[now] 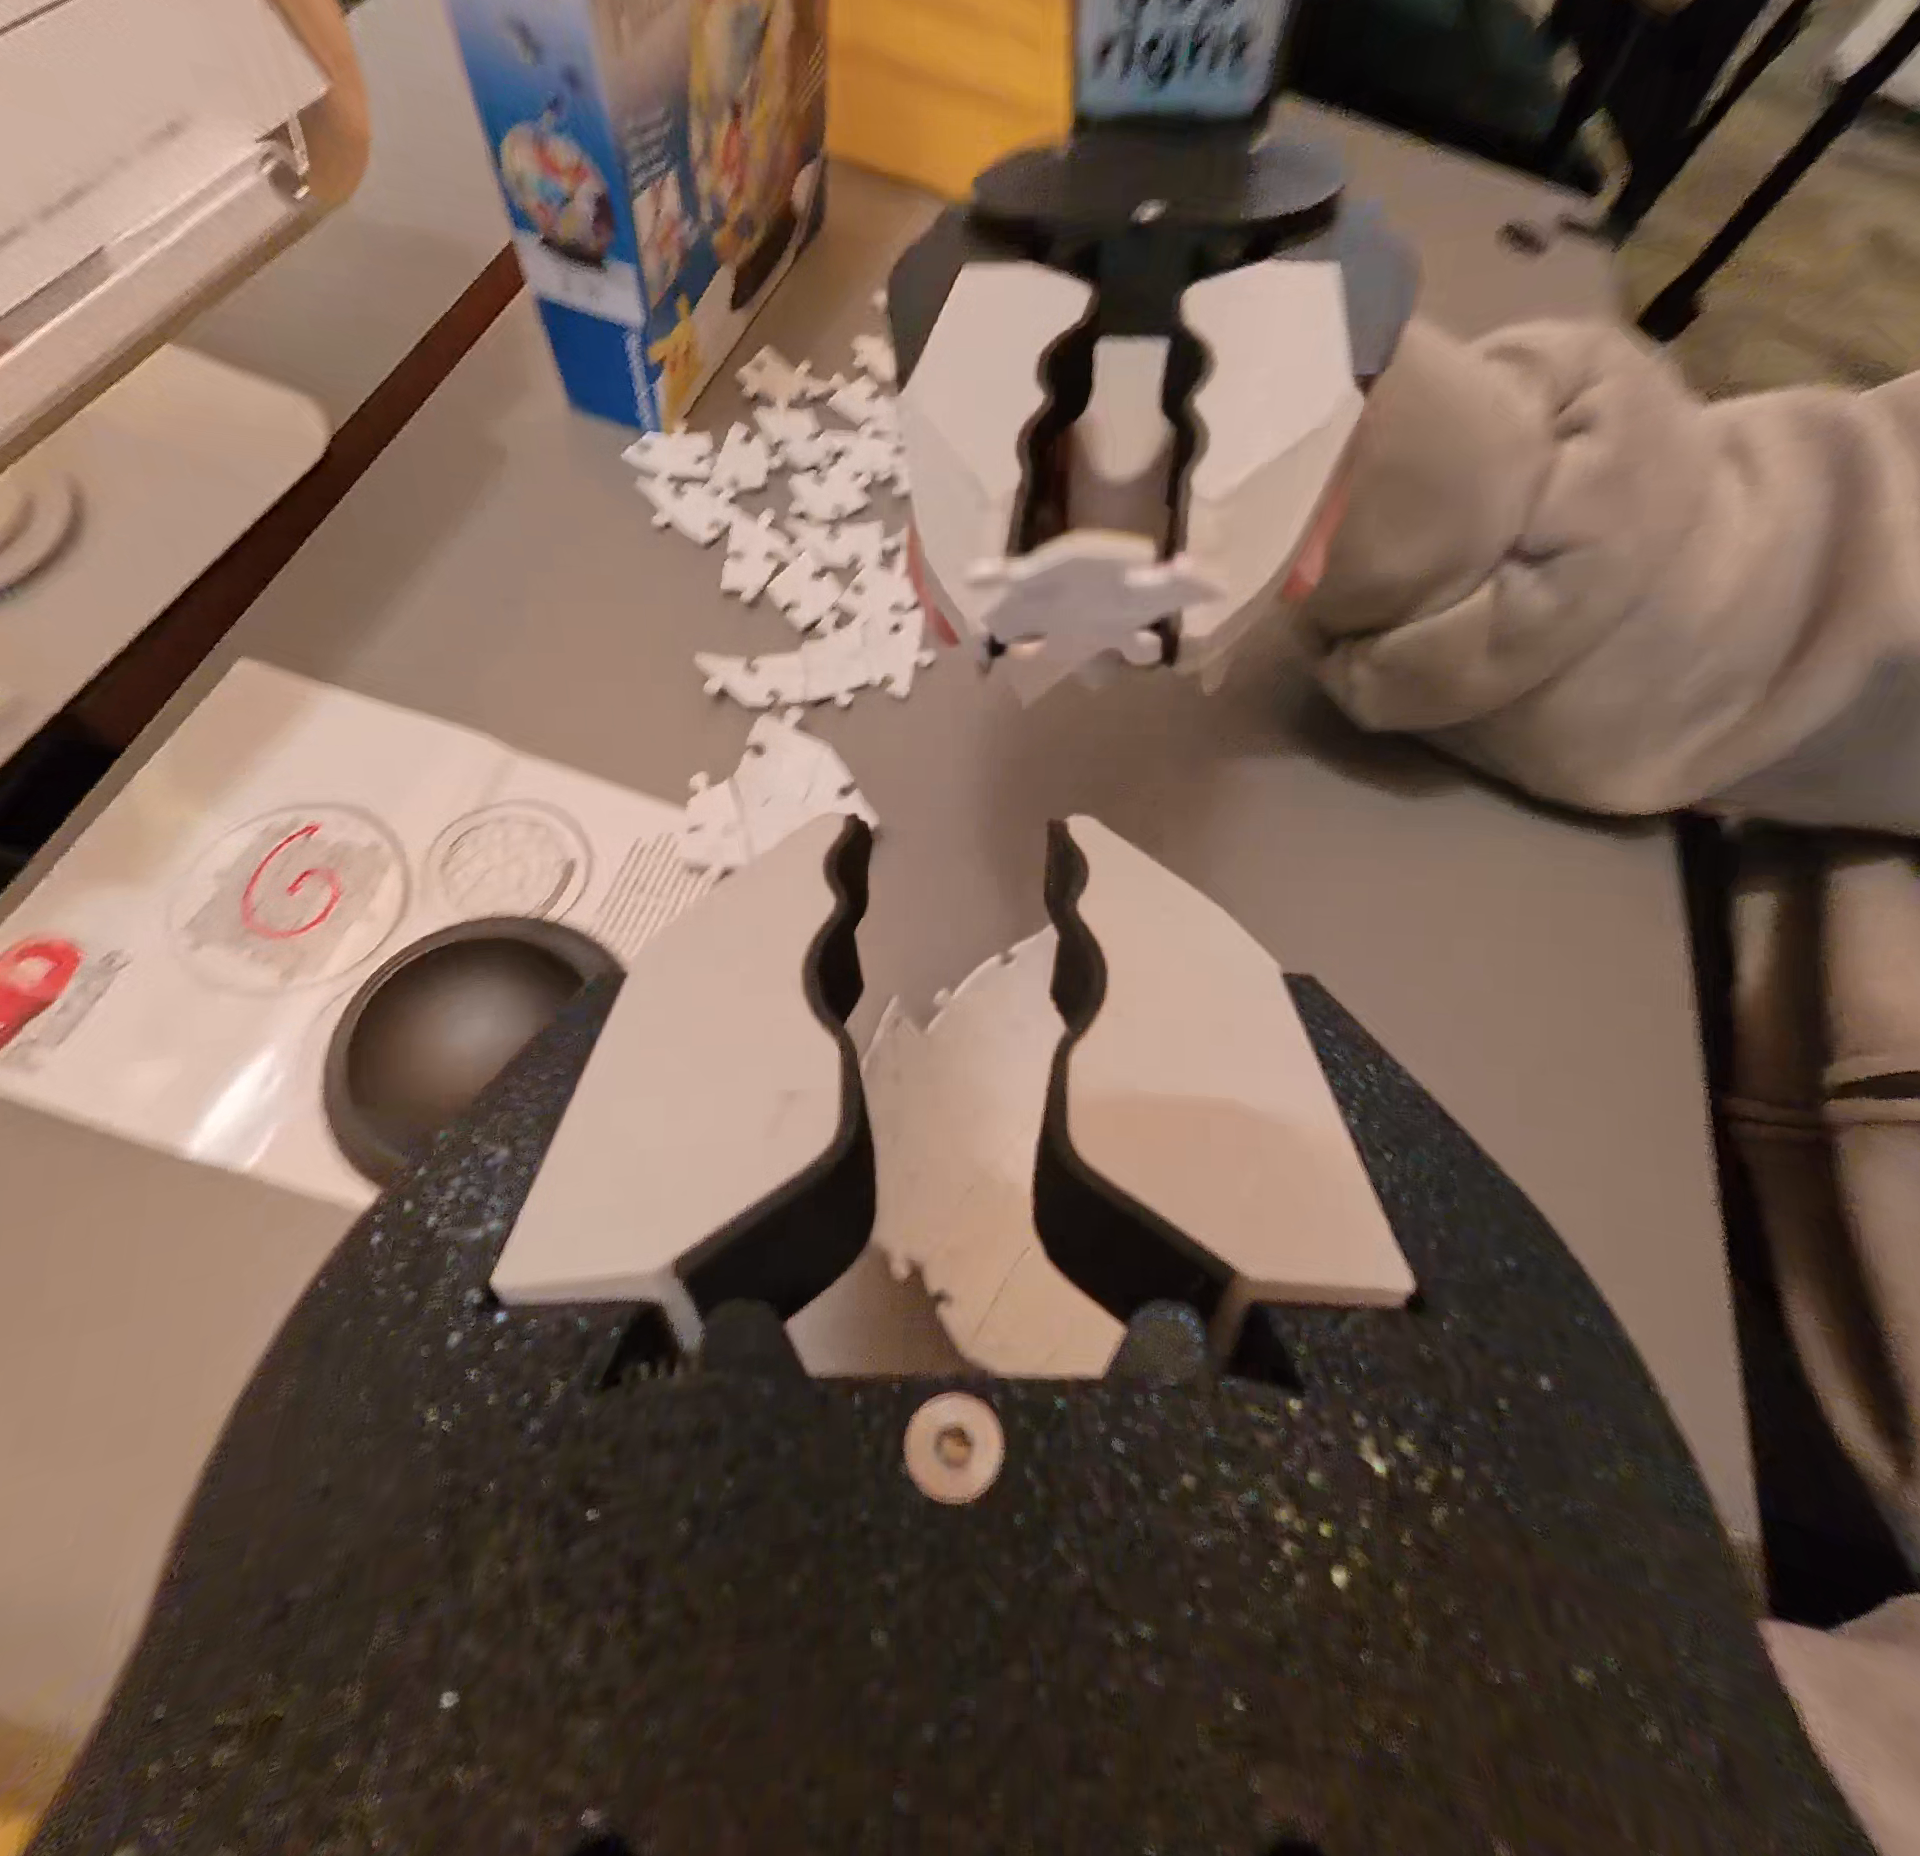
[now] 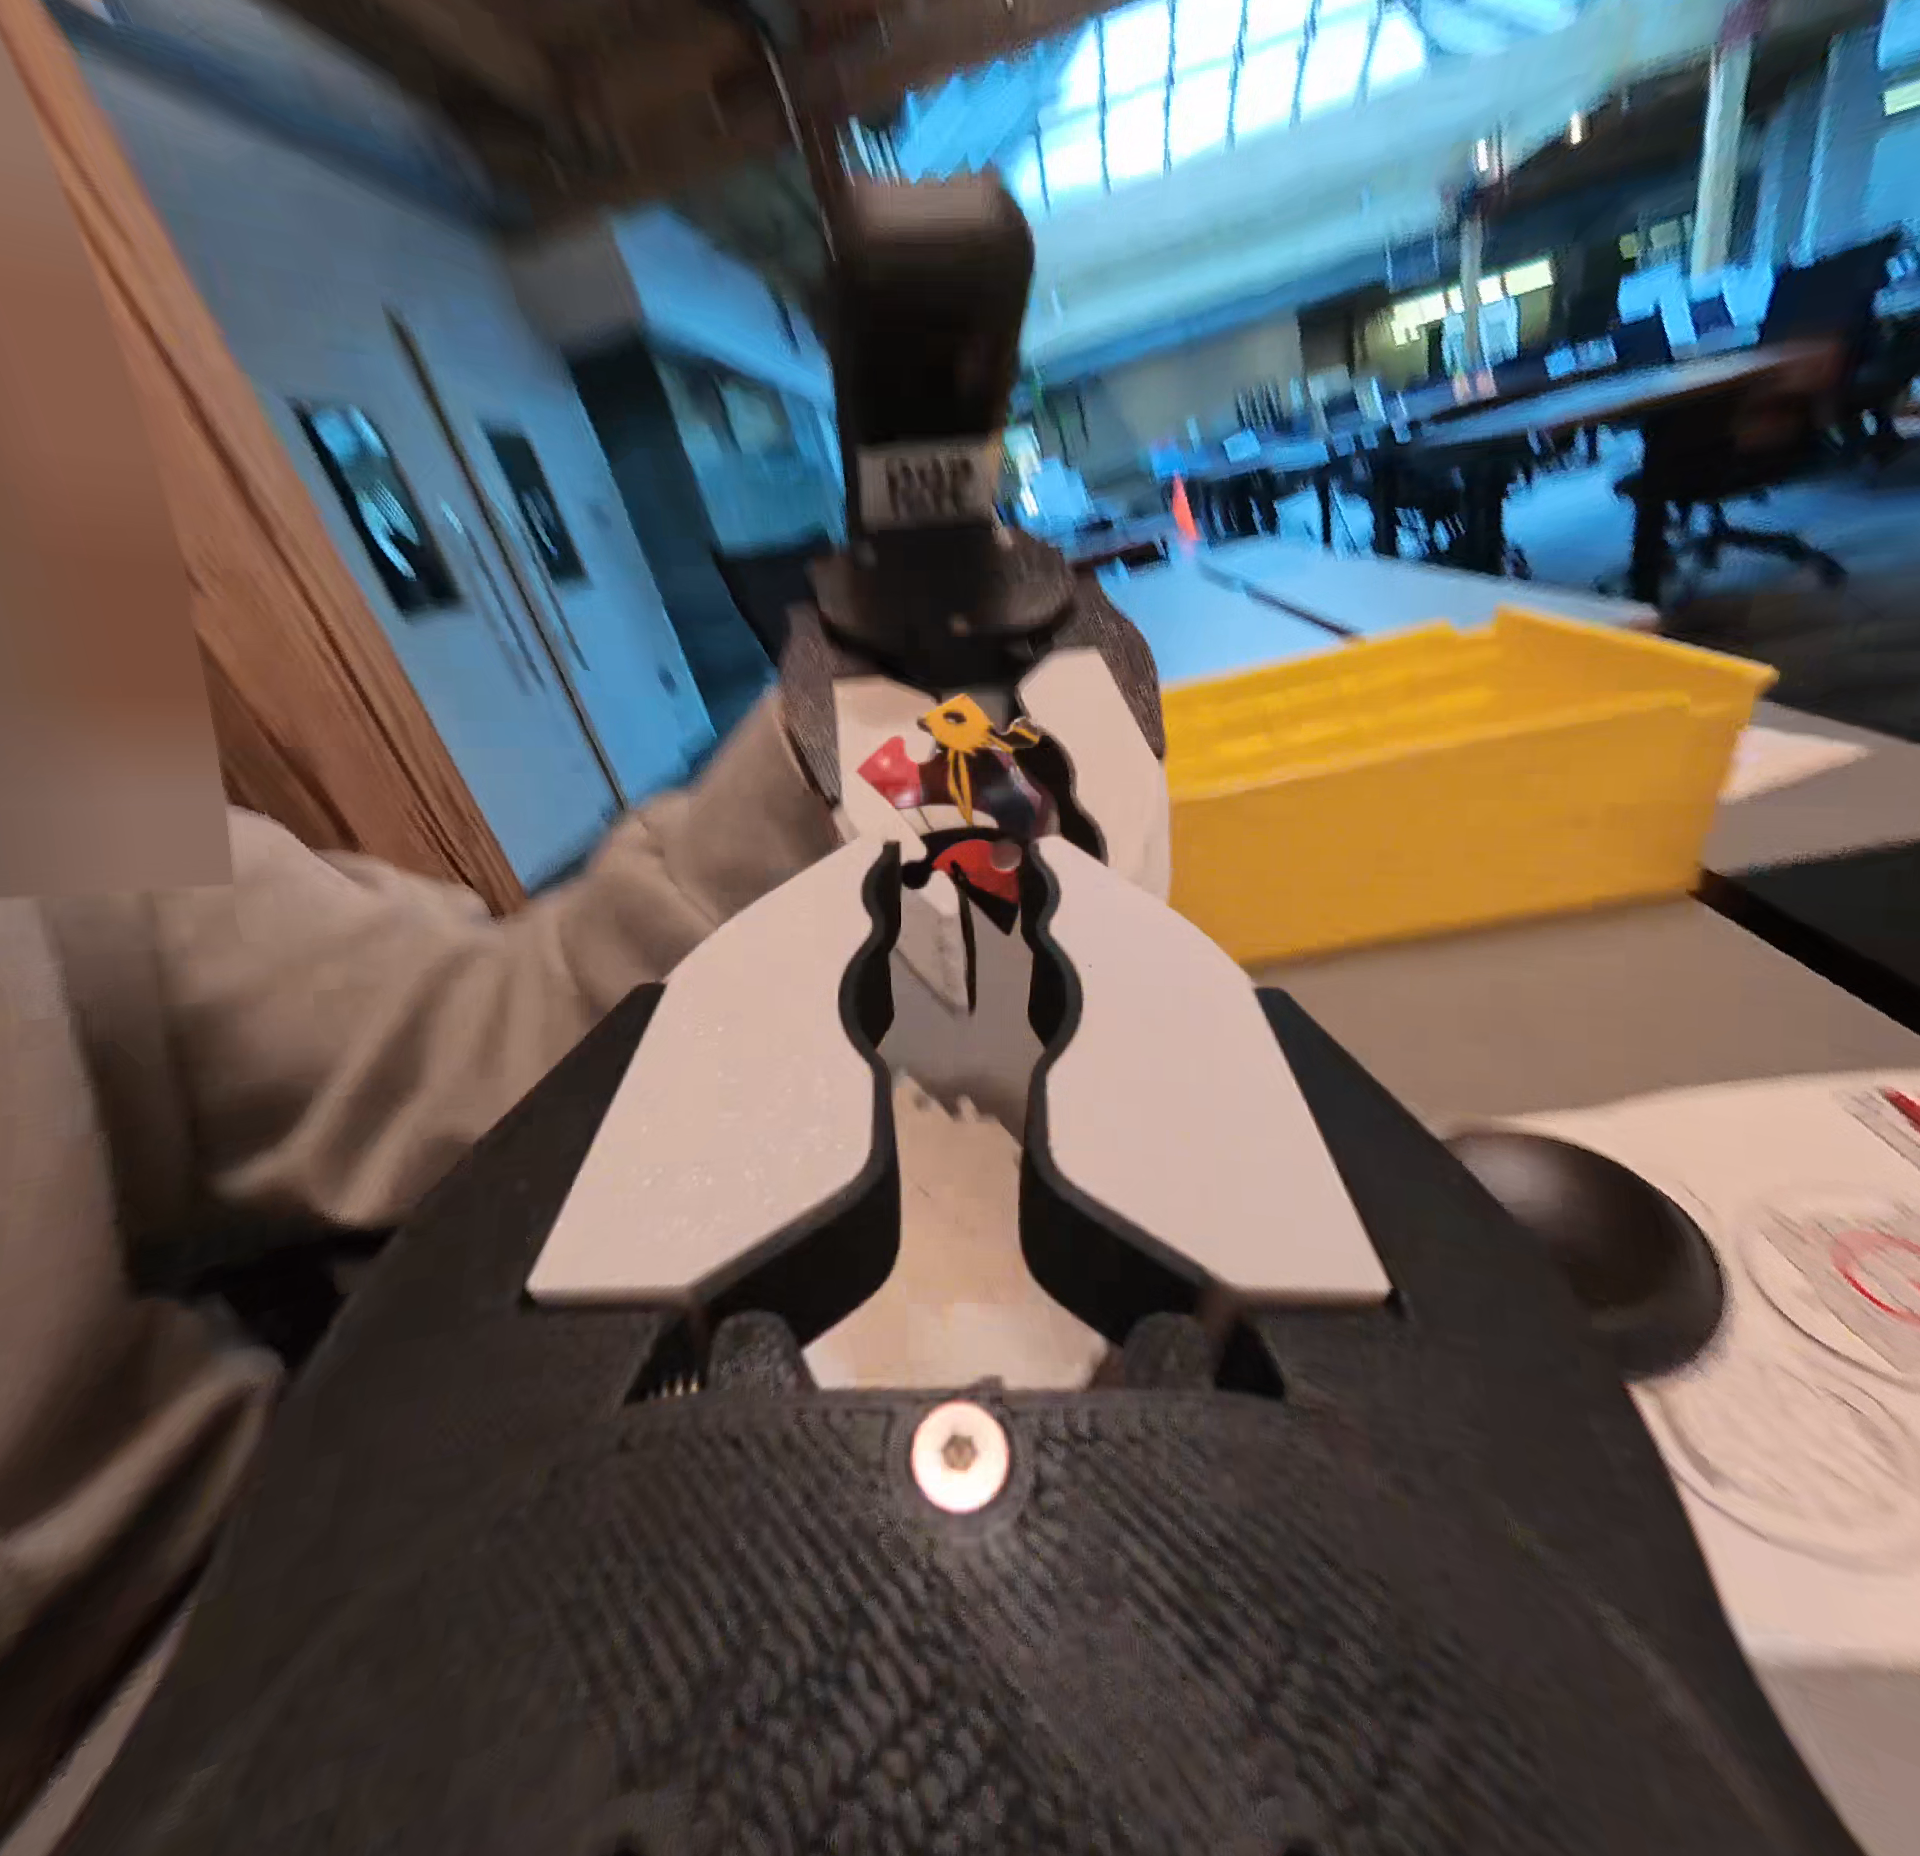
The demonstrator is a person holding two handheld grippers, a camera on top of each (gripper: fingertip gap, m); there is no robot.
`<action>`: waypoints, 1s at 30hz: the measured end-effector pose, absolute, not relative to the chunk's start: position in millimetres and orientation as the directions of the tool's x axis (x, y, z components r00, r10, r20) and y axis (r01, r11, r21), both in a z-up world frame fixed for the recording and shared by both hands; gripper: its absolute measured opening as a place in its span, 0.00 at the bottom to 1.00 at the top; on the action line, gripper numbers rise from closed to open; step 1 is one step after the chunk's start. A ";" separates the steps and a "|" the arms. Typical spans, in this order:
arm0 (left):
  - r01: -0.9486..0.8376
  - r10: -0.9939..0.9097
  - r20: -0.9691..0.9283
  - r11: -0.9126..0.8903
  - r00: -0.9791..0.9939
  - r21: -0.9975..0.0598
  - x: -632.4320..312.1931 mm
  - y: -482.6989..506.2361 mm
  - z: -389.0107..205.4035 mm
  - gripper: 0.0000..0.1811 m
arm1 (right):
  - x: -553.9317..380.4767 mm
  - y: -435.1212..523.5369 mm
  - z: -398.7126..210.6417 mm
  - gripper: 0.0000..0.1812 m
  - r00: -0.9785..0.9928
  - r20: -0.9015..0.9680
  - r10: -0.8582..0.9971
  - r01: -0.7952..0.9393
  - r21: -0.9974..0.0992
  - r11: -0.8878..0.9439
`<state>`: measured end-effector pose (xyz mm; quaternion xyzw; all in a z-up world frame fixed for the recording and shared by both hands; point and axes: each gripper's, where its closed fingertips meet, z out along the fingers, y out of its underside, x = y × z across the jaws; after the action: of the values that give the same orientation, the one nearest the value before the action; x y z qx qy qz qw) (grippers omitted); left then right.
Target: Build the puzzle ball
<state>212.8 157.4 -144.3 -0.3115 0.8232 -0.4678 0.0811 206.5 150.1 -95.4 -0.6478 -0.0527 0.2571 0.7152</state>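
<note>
In the left wrist view, our left gripper [image 1: 961,840] clamps a curved strip of joined puzzle pieces [image 1: 961,1131] deep between its fingers, white backs facing us. Beyond that strip, our right gripper [image 1: 1091,601] faces us, pinching a smaller joined section [image 1: 1081,591], seemingly so their edges can meet. Loose puzzle pieces [image 1: 800,518] lie on the grey table [image 1: 1299,975] behind the strip, before the puzzle box [image 1: 634,175]. Left of the strip, a black ball stand [image 1: 447,1037] sits on the instruction sheet [image 1: 260,871].

In the right wrist view, our right gripper [image 2: 961,861] holds a section; printed red shows at the tips. The left gripper [image 2: 987,767] opposite shows its strip's printed side [image 2: 966,757]. A yellow bin [image 2: 1455,767] stands behind to the right.
</note>
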 end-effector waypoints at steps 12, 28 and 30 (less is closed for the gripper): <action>-0.470 -0.182 0.467 -0.027 -0.865 -0.882 189.4 121.7 -80.0 0.12 | 193.4 128.1 -57.6 0.12 0.806 -0.137 0.575 -0.373 -0.873 0.314; -0.485 -0.233 0.490 -0.083 -0.840 -0.871 206.7 136.0 -84.9 0.01 | 200.7 128.8 -65.4 0.12 0.901 -0.029 0.432 -0.167 -0.944 0.284; -0.455 -0.357 0.423 0.005 -0.833 -0.890 212.1 146.1 -100.5 0.01 | 210.4 130.2 -72.3 0.18 0.935 -0.013 0.355 -0.099 -0.969 0.226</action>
<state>212.1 146.1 -100.5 -0.2868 0.7079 -0.6444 -0.0381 210.4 130.2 -72.3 -0.6046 -0.1058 0.1464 0.7758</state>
